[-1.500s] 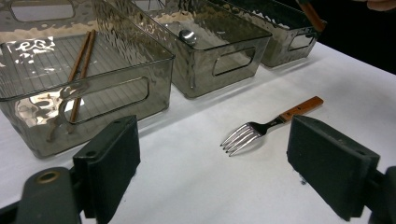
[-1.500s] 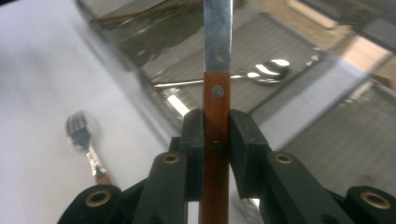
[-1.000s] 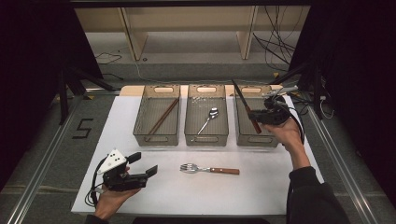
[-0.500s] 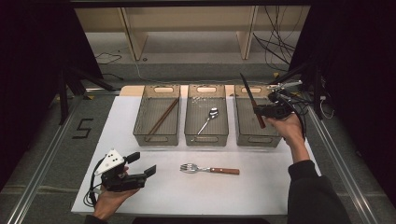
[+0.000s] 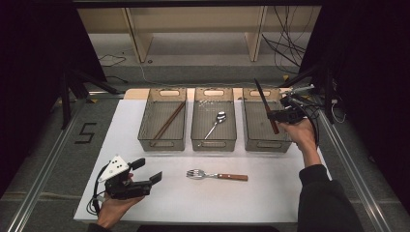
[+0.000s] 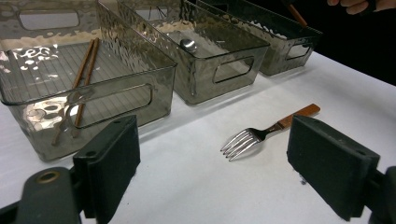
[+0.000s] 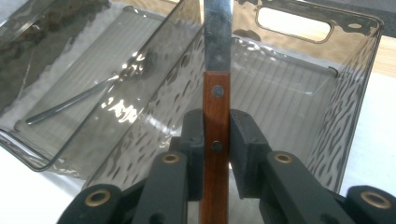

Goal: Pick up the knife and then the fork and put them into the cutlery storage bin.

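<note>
High view: the right gripper (image 5: 276, 117) is pinching a wooden-handled knife (image 5: 265, 105) over the right bin (image 5: 251, 129); the fork (image 5: 216, 175) is lying on the table (image 5: 270, 193). Left gripper view: jaws spread, facing the fork (image 6: 261, 135). Right gripper view: pads are clamping the knife (image 7: 216, 121) handle above the bin (image 7: 299, 93); next, likely lowering and releasing.

knife (image 7: 216, 98) has a wooden riveted handle and steel blade; it's tilted, blade pointing up and away, over the right-hand clear bin (image 5: 255, 140) at the far right of the table
</note>
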Motion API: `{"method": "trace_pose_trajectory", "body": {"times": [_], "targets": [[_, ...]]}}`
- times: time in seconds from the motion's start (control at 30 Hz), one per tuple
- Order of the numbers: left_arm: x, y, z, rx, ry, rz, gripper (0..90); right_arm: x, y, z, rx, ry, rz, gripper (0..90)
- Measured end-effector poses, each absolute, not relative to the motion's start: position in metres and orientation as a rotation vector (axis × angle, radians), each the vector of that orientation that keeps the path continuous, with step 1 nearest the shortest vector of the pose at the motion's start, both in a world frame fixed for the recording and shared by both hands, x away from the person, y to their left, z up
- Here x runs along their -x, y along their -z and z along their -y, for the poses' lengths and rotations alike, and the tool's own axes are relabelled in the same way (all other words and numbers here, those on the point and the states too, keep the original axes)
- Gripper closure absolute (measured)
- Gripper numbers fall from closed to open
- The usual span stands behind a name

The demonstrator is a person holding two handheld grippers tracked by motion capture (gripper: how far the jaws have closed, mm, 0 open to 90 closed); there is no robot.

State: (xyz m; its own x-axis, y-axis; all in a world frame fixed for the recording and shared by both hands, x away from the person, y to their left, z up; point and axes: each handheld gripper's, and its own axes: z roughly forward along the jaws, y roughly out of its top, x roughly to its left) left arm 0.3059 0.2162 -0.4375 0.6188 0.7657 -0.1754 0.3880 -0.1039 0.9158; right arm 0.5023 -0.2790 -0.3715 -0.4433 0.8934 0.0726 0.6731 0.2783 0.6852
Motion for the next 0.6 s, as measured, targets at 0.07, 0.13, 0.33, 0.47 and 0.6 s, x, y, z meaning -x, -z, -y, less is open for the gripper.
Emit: {"method": "trace_pose_trajectory", "body": {"times": [0.07,0.13,0.33,0.47,0.6], "targets": [[-0.306,0.438,-0.216,-1.717,-0.418,-0.951,16.8,-0.503,0.372,0.279,-1.427,-0.935,-2.226,77.0],[-0.306,0.438,-0.216,-1.718,-0.419,-0.95,16.8,-0.503,0.373,0.279,-1.429,-0.928,-2.226,77.0],[-0.305,0.438,-0.216,-1.718,-0.419,-0.948,16.8,-0.506,0.381,0.28,-1.455,-0.904,-2.23,77.0],[-0.306,0.438,-0.216,-1.717,-0.423,-0.947,16.8,-0.507,0.388,0.281,-1.471,-0.885,-2.233,77.0],[-0.306,0.438,-0.216,-1.719,-0.42,-0.947,16.8,-0.508,0.389,0.281,-1.475,-0.878,-2.235,77.0]]}}
